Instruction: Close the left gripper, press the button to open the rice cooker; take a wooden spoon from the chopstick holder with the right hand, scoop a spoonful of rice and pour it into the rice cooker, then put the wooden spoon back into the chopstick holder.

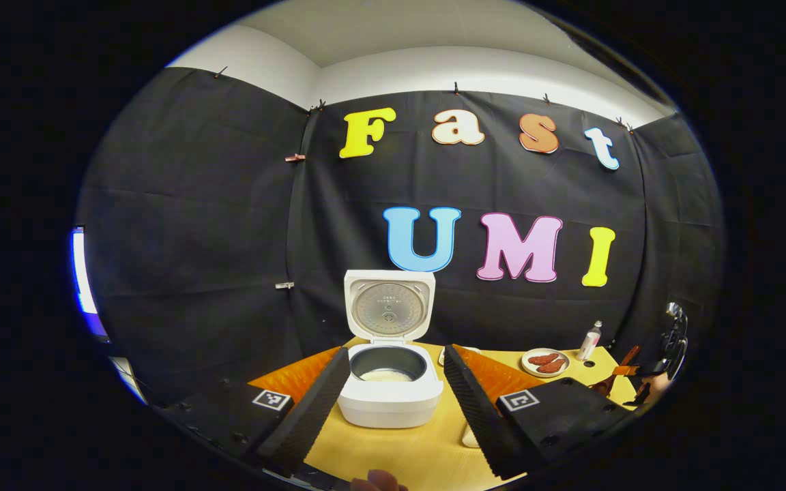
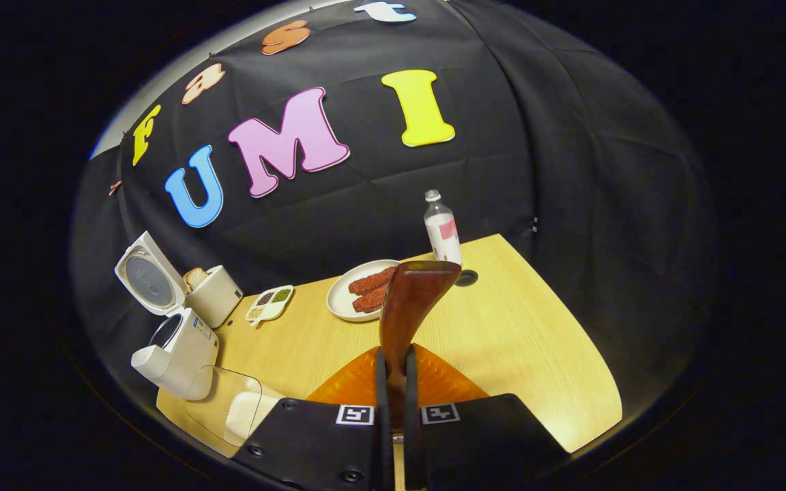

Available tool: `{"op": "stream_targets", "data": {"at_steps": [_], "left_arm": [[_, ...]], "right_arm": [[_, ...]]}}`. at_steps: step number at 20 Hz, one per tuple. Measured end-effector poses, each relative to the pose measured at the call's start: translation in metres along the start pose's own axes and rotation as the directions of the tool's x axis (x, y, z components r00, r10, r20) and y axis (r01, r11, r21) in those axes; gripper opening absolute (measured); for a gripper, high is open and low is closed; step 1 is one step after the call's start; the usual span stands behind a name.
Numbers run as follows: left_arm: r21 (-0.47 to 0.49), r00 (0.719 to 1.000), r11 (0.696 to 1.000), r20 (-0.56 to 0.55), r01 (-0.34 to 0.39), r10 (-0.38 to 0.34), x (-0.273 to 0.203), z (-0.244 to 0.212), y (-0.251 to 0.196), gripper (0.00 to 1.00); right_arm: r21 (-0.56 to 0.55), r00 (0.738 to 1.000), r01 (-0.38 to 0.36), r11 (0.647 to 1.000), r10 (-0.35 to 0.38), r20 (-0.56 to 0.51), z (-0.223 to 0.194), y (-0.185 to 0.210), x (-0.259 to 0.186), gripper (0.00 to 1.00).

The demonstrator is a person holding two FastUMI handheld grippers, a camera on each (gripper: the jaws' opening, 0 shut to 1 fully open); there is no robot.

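Left gripper (image 1: 393, 409) jaws released, spread either side of the rice cooker (image 1: 390, 392) at lower centre, lid up. Right gripper (image 2: 393, 395) jaws clenched on wooden spoon (image 2: 410, 300), frame centre above bench (image 2: 536, 341); cooker lower left there.

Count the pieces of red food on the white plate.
2. Both lie on the white plate near the bottle: one red piece toward the wall, the other red piece just in front of it. The wooden spoon may hide more.
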State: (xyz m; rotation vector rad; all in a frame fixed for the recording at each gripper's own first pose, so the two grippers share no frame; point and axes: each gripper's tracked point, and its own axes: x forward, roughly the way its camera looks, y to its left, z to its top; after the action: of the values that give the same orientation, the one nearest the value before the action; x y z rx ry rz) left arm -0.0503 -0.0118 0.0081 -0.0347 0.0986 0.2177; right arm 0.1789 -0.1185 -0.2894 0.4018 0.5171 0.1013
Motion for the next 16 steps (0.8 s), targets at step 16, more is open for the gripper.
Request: {"op": "stream_targets", "data": {"at_steps": [16], "left_arm": [[-0.012, 0.998, 0.998, 0.011, 0.066, -0.066, 0.023, 0.001, 0.087, 0.95]], "right_arm": [[-0.286, 0.977, -0.135, 0.949, 0.176, 0.123, 0.011, 0.215, -0.067, 0.11]]}}
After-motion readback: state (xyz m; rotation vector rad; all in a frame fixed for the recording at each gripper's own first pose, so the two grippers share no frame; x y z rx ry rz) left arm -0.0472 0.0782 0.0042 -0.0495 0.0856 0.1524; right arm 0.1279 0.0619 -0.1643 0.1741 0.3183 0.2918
